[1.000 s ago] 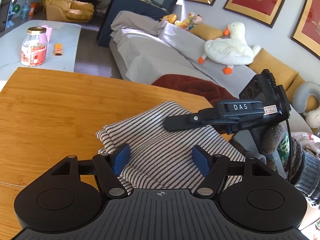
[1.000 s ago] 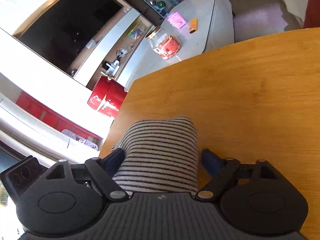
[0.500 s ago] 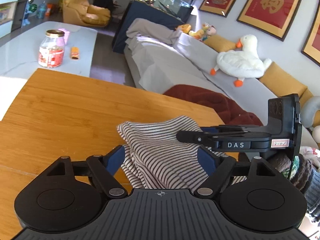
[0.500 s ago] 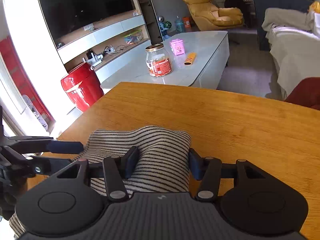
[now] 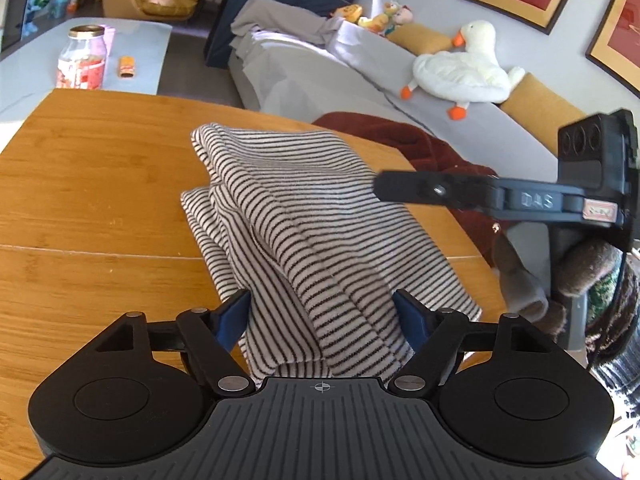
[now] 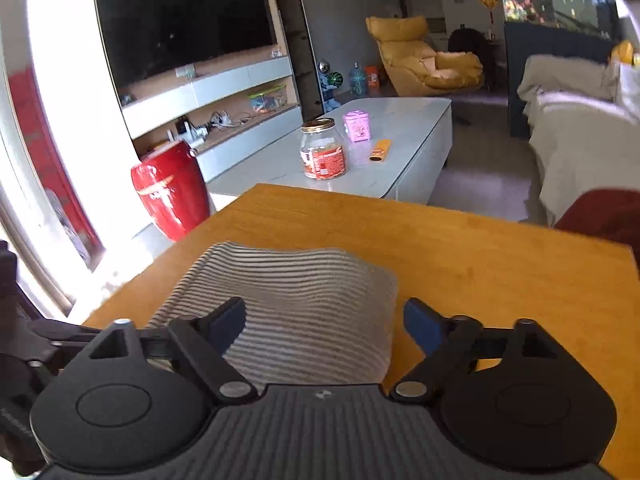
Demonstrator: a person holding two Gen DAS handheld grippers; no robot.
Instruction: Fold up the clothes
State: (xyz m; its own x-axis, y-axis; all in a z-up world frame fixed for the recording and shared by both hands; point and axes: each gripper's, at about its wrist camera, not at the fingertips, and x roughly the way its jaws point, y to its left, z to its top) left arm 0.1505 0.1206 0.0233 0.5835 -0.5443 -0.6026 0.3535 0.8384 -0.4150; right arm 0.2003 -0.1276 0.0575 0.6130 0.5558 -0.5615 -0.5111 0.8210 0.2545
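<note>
A black-and-white striped garment [image 5: 304,208] lies folded in a thick bundle on the wooden table [image 5: 100,184]. My left gripper [image 5: 322,312] straddles its near end. Its jaws are closing, and the blue pads sit at the cloth's sides without a clear squeeze. In the right wrist view the garment [image 6: 304,292] lies under my right gripper [image 6: 324,318]. Its jaws are opening, and the right pad stands clear of the cloth. From the left wrist view, the right gripper [image 5: 384,188] hovers side-on above the garment's right edge, held by a gloved hand [image 5: 560,272].
The table's far edge [image 6: 440,208] faces a white coffee table [image 6: 400,120] that carries a glass jar [image 6: 323,148]. A dark red blanket [image 5: 400,136] and a grey sofa [image 5: 320,72] lie past the right edge. A red drum [image 6: 168,192] stands at the left.
The right jaws squeezed the fold half a second ago and have now let it go and spread wide. The right gripper rolled level and rose. The left gripper drew back along the garment.
</note>
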